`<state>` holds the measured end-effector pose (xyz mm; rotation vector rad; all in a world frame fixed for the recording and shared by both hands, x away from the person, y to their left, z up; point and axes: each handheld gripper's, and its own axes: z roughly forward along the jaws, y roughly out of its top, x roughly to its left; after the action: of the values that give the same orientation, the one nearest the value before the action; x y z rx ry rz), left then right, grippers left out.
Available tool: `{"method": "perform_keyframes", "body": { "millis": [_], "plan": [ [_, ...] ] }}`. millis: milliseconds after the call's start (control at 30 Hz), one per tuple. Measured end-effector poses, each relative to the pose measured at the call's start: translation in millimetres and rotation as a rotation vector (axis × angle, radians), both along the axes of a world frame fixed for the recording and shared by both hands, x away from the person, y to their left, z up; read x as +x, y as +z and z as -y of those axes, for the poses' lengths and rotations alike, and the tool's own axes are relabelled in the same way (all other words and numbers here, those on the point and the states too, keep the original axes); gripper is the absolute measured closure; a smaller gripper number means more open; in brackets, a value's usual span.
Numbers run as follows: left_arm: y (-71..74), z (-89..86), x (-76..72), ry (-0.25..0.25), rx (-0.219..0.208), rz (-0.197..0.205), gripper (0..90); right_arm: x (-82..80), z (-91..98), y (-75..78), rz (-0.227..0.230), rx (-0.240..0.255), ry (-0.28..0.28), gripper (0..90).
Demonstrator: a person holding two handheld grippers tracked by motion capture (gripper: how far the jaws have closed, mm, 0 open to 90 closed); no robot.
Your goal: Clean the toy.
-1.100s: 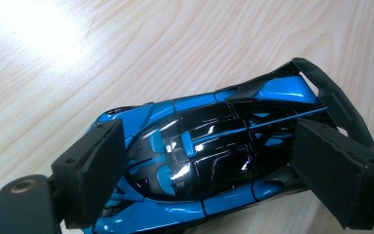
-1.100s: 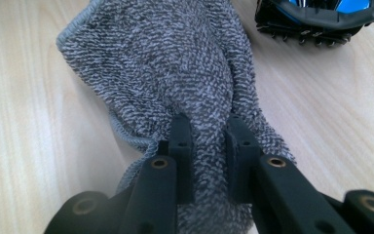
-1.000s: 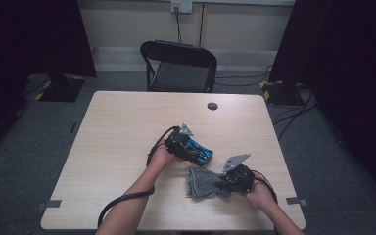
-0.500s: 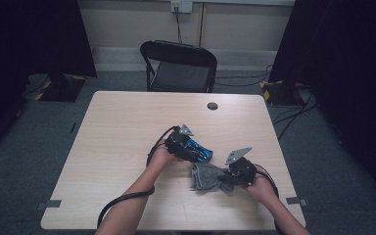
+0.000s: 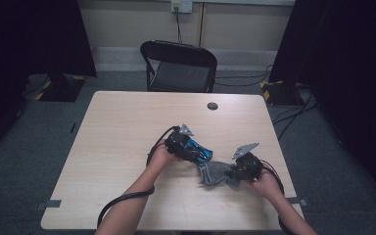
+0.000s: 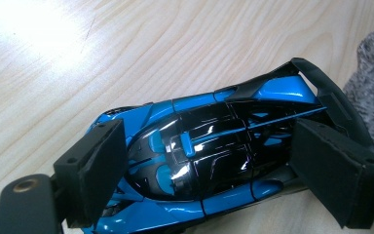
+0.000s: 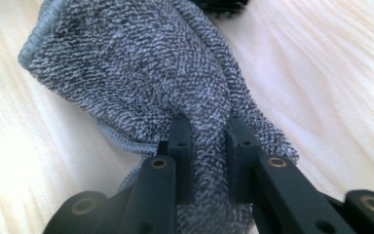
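You find no writing, label, brand, number or sign that can be read anywhere here. The blue and black toy car (image 6: 209,161) carries no legible lettering on its glossy bodywork, the grey cloth (image 7: 141,73) bears no tag, and the wooden table (image 5: 122,132) has no markings you could make out.

Recording studio or laboratory room, set up for filmed tabletop work. Plain wooden table (image 5: 127,147) standing alone on grey carpet (image 5: 39,142); black curtains (image 5: 34,34) along both sides; folding chair (image 5: 178,66) at the far edge; wall socket (image 5: 181,6) with cables (image 5: 293,115) trailing across the floor; tape marks (image 5: 47,204) beside the table.
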<state>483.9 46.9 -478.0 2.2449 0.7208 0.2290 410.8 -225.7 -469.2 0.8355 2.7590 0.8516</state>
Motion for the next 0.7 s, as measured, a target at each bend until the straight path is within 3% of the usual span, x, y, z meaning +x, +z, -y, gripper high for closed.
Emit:
{"method": "perform_keyframes", "body": {
  "millis": [700],
  "plan": [
    [-0.2, -0.3, -0.2, 0.001, -0.001, 0.001, 14.0, 21.4, 31.8, 2.1, -0.010, -0.026, -0.123, 76.3]
  ]
}}
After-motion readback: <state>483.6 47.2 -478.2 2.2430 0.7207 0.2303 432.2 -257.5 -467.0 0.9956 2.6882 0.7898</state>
